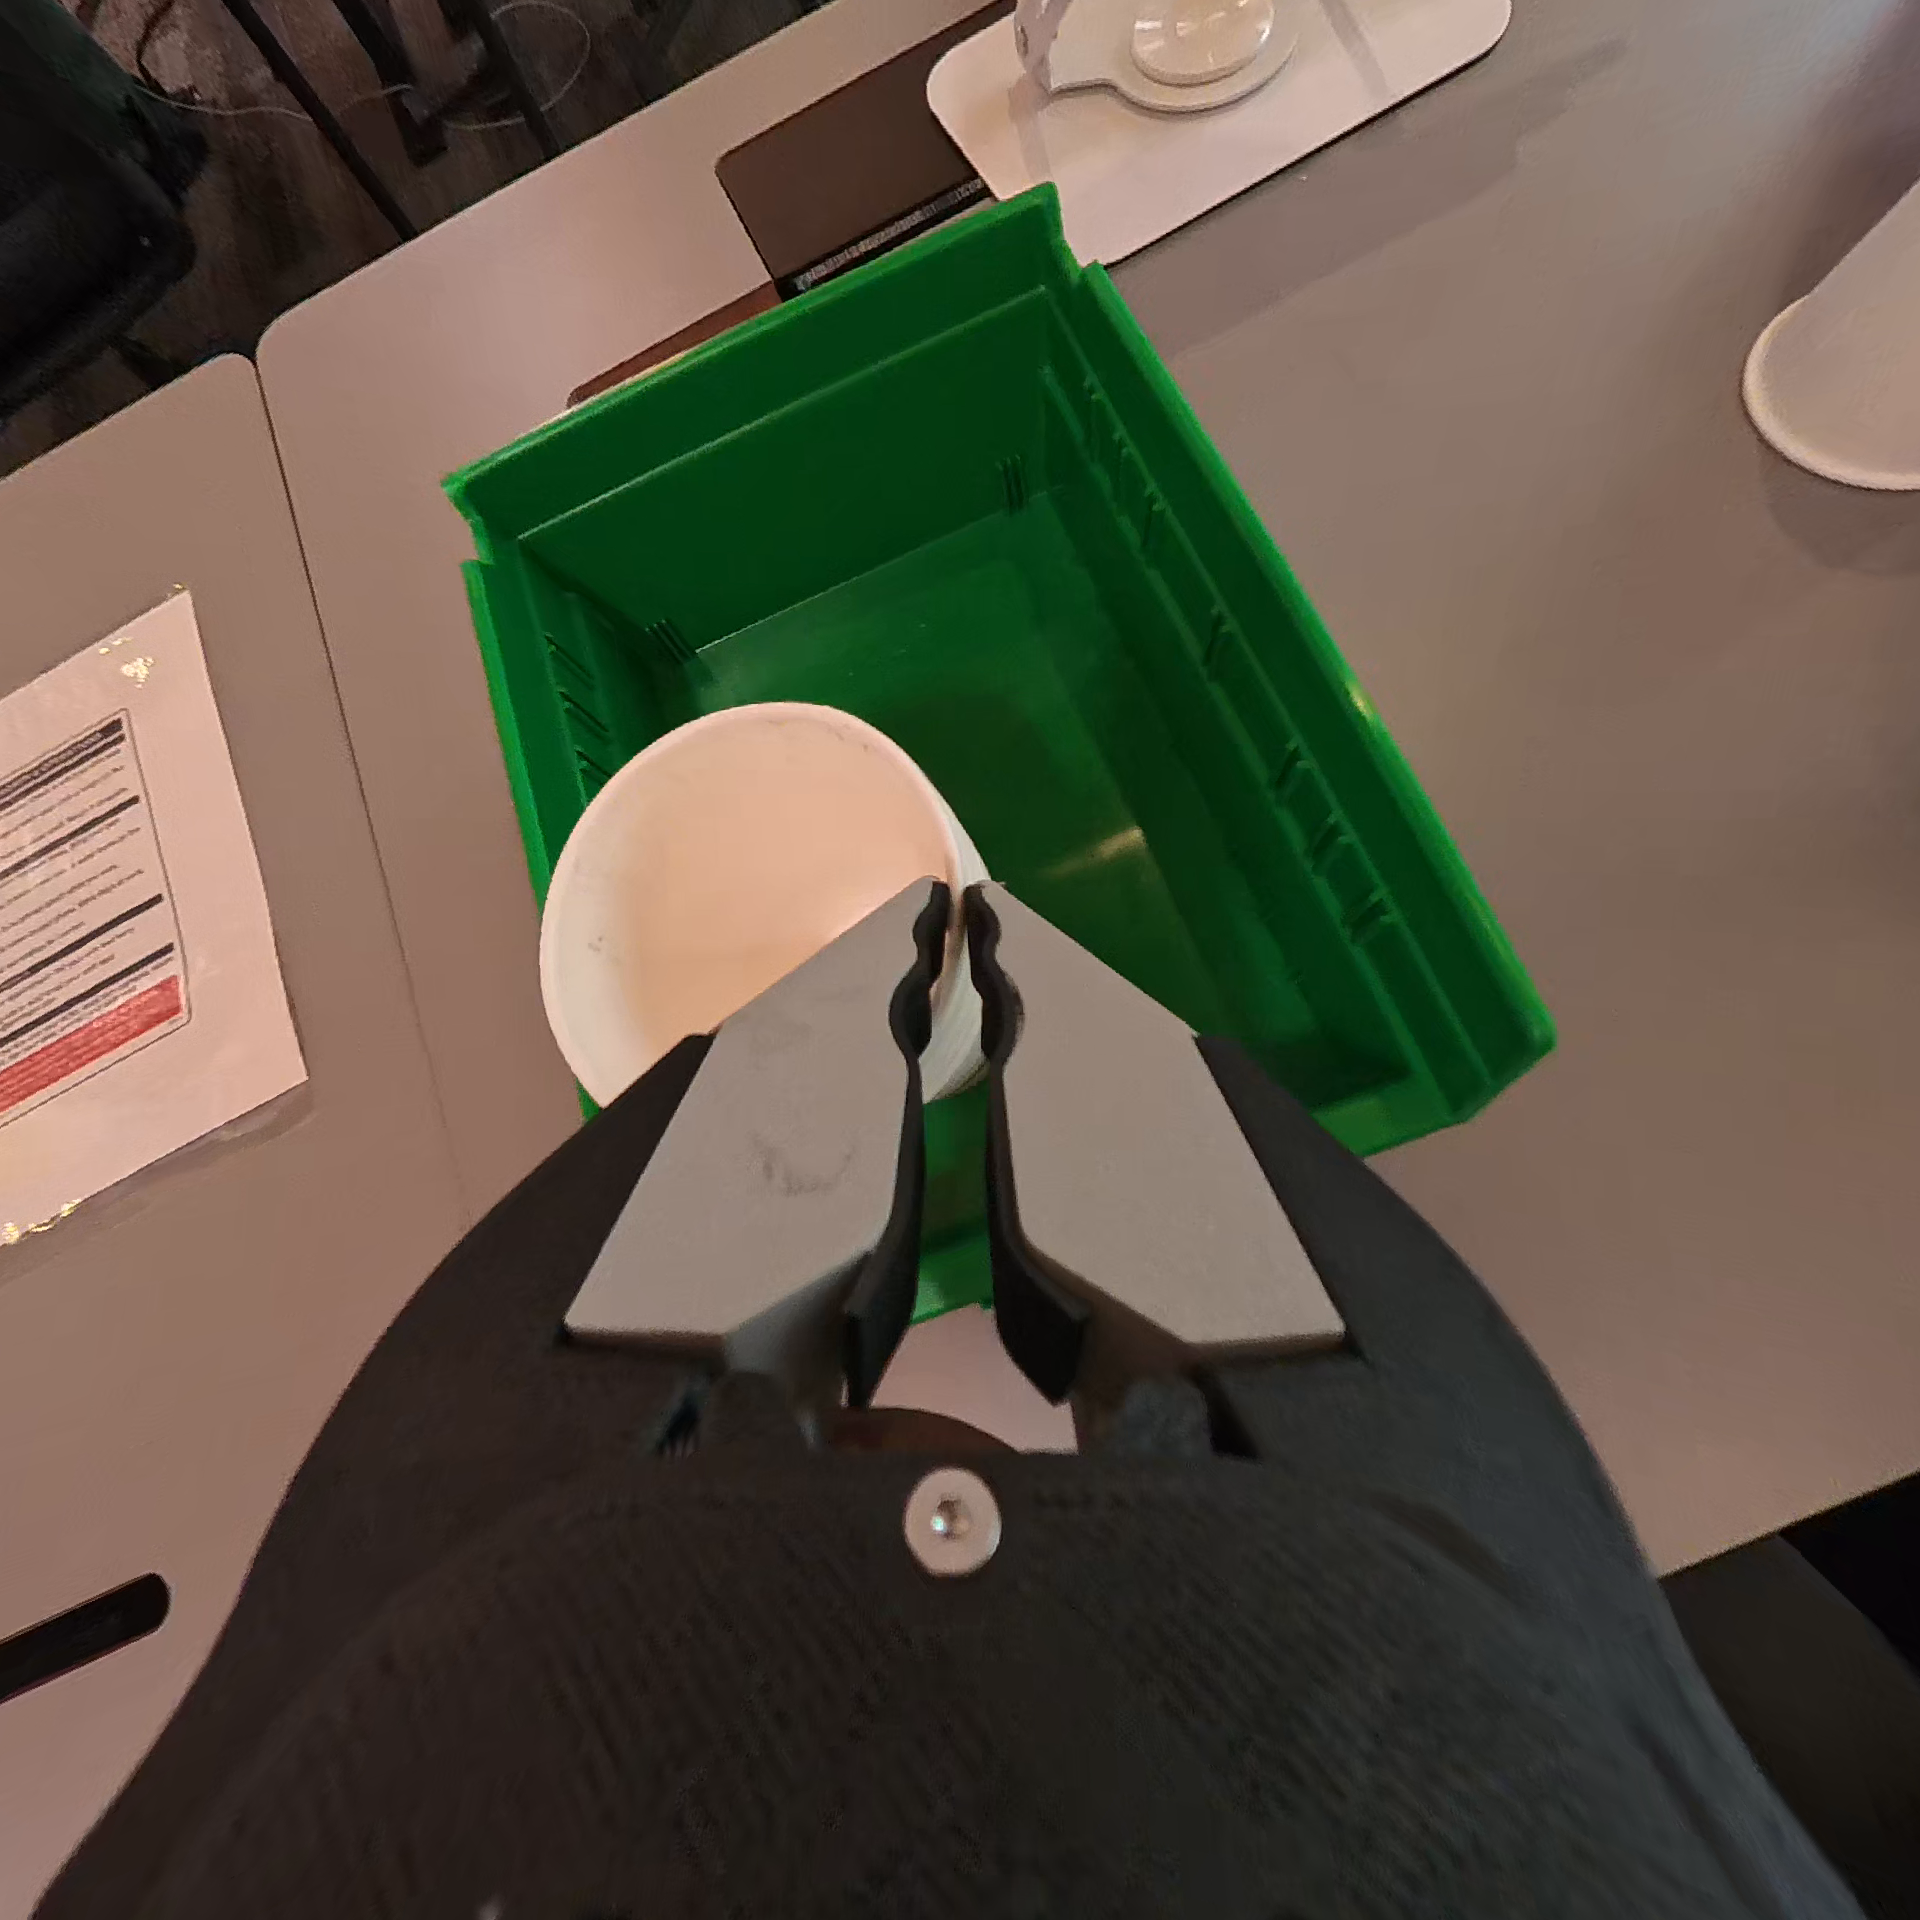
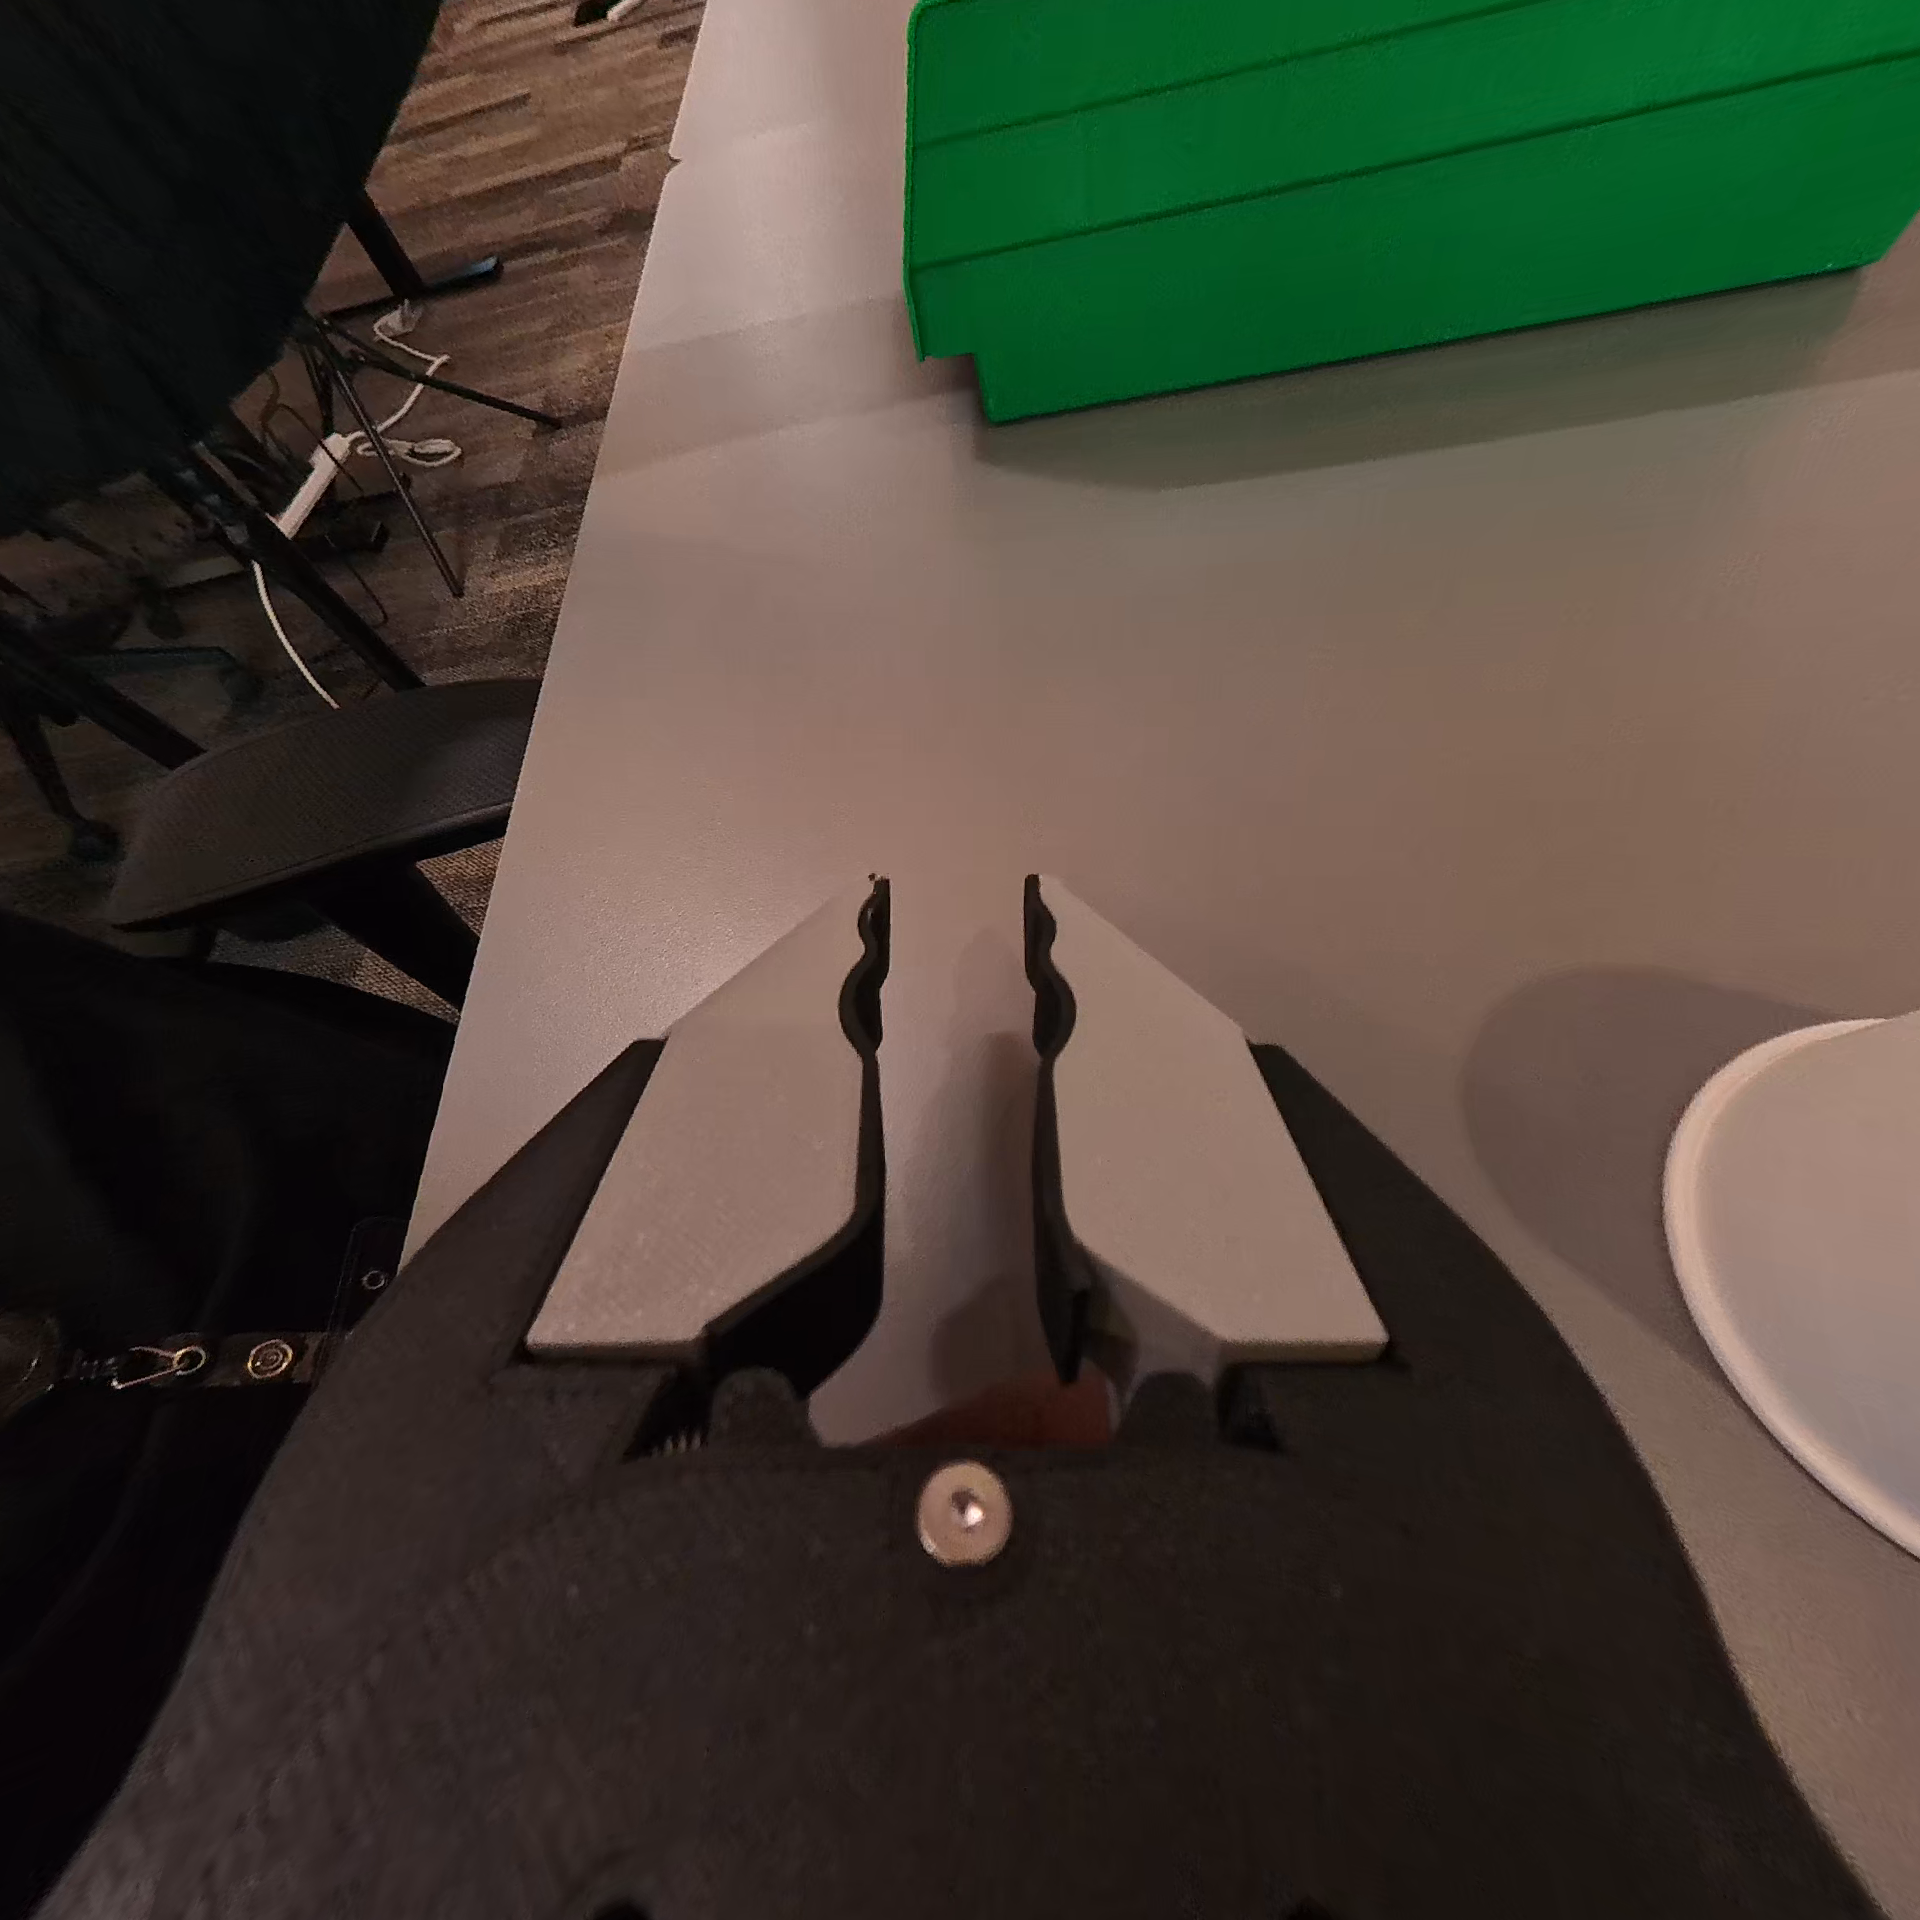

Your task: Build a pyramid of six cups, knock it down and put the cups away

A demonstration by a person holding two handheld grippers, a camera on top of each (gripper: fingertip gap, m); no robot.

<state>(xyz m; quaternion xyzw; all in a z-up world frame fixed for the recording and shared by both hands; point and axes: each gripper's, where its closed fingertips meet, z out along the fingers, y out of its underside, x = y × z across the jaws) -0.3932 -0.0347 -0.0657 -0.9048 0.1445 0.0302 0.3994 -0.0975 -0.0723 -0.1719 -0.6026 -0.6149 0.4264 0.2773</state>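
On the grey table (image 1: pixel 1455 520), the left gripper (image 1: pixel 957 896) pinches the rim of a cup (image 1: pixel 727 873) over the green bin (image 1: pixel 1299 644). Light, thin paper probably crushes easily. The right gripper (image 2: pixel 955 885) is parted, empty.

We see print in only two spots. On the left, a white laminated sheet (image 1: pixel 99 883) lies on the grey table (image 1: pixel 1455 623), carrying dark text bars and a red band near its bottom. Behind the green bin (image 1: pixel 1434 935), a dark card (image 1: pixel 831 197) shows a pale printed strip, too small to make out.
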